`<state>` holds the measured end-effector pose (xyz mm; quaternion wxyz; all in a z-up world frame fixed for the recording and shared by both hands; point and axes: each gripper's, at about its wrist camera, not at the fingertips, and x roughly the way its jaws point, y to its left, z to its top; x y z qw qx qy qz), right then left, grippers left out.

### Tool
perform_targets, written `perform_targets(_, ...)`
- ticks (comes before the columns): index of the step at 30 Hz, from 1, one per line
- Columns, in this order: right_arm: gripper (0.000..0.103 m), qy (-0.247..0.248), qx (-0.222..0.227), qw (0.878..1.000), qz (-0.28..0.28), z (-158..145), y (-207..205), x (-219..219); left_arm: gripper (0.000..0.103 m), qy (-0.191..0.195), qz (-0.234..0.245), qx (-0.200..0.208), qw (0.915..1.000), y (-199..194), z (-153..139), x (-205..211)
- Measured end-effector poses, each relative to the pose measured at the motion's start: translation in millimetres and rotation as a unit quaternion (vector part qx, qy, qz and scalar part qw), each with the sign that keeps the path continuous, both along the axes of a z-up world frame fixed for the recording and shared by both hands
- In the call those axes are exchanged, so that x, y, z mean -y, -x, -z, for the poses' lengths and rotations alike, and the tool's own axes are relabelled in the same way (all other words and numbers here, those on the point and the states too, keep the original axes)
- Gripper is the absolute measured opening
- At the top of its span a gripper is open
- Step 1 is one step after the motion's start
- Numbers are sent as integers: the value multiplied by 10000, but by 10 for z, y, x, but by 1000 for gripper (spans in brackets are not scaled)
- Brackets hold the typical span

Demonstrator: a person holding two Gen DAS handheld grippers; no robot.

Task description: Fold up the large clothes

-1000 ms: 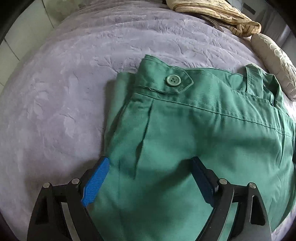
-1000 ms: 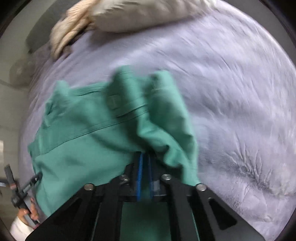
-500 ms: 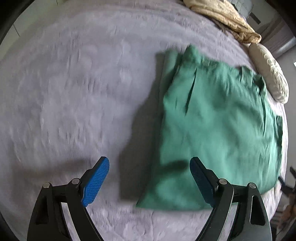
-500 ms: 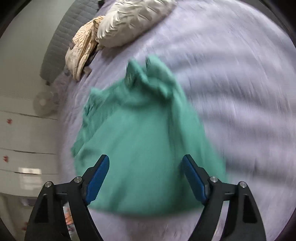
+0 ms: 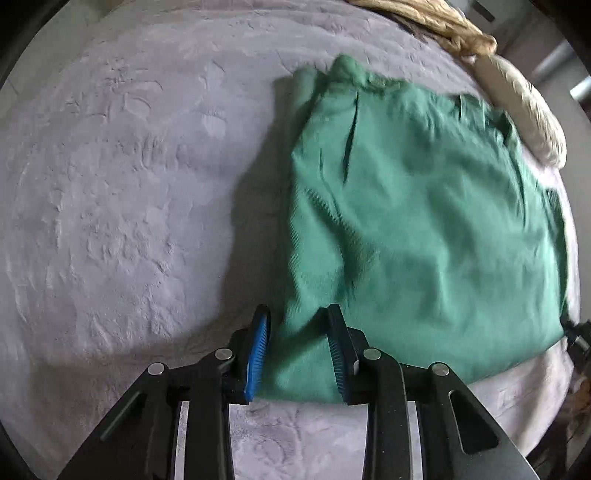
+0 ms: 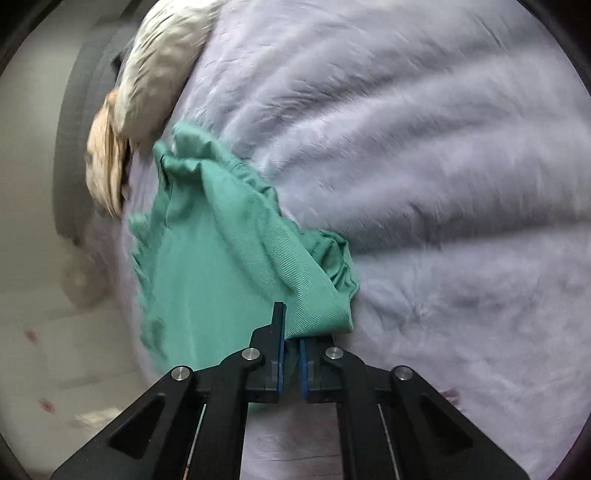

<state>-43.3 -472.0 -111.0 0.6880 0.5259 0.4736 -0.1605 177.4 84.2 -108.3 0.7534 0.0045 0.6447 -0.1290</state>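
Gripping now: both pairs of fingers pinch the near edge of one garment, one pair at each corner.
Left gripper [image 5: 297, 350]: its blue-padded black fingers [image 5: 257, 356] have just been closing and now squeeze the near-left corner of the green cotton trousers [image 5: 424, 229]; a bunched ridge of cloth fills the narrow gap between the pads.
Right gripper [image 6: 291, 354]: its fingers [image 6: 277, 343] have just been closing too and stand almost together, clamped on a folded flap at the near-right corner of the green trousers [image 6: 207, 280]; the thin cloth runs down between the blue pads.
Trousers, left wrist view: folded into a broad panel lying flat on the bed, with a pleat line running away from the camera near the left side and the far edge rumpled.
Trousers, right wrist view: the cloth rises from the bed into the fingers as a twisted band, with a crumpled wad just to its right; the rest is blurred.
Bed: a pale lilac embossed bedspread [image 5: 129, 184] lies under the garment on every side; in the right wrist view the bedspread [image 6: 424, 166] is streaked by blur.
Far end: a cream patterned pillow [image 5: 524, 122] lies just beyond the trousers' far-right corner, and a tan crumpled blanket [image 5: 428, 22] lies past it.
Edge of view: part of the other gripper's black frame [image 5: 576, 339] shows at the trousers' right corner.
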Motion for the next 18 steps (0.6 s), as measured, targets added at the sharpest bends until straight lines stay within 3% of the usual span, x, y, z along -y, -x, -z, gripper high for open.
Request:
perform_targets(2, 7, 160, -266, 9993, -189, 133, 17, -2, 34, 103, -140, -132, 9998, 77, 118, -44)
perform_targets(5, 7, -223, -279, 9994, 8, 358, 92, 64, 35, 187, -310, -128, 9993, 204, 120, -134)
perform_targets(12, 14, -112, -331, 9994, 4, 132, 246, 34, 35, -453, -544, -155, 9974, 476, 7, -375)
perform_targets(18, 16, 41, -386, 9990, -208, -85, 393, -226, 36, -601, -516, -171, 9967, 715, -123, -417)
